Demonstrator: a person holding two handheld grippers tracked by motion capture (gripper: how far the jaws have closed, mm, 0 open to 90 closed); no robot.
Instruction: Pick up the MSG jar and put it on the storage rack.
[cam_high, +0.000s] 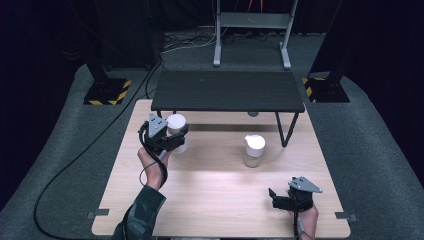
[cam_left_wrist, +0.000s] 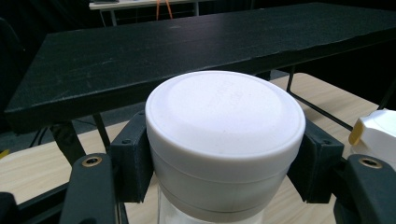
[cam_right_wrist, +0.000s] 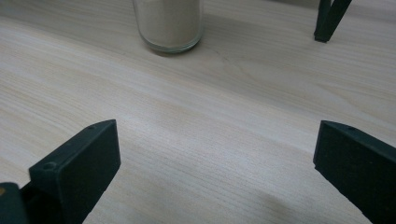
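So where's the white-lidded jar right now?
In the high view the white-lidded jar sits left on the table, clamped in the left gripper, before the black shelf.

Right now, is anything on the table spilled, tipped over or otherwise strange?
Nothing stands out. The left gripper is shut on the white-lidded jar, which stands upright with its lid level. The second jar also stands upright on the wooden table, with no spill around it. The right gripper is open over bare wood.

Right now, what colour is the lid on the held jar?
White lid, clearest in the left gripper view.
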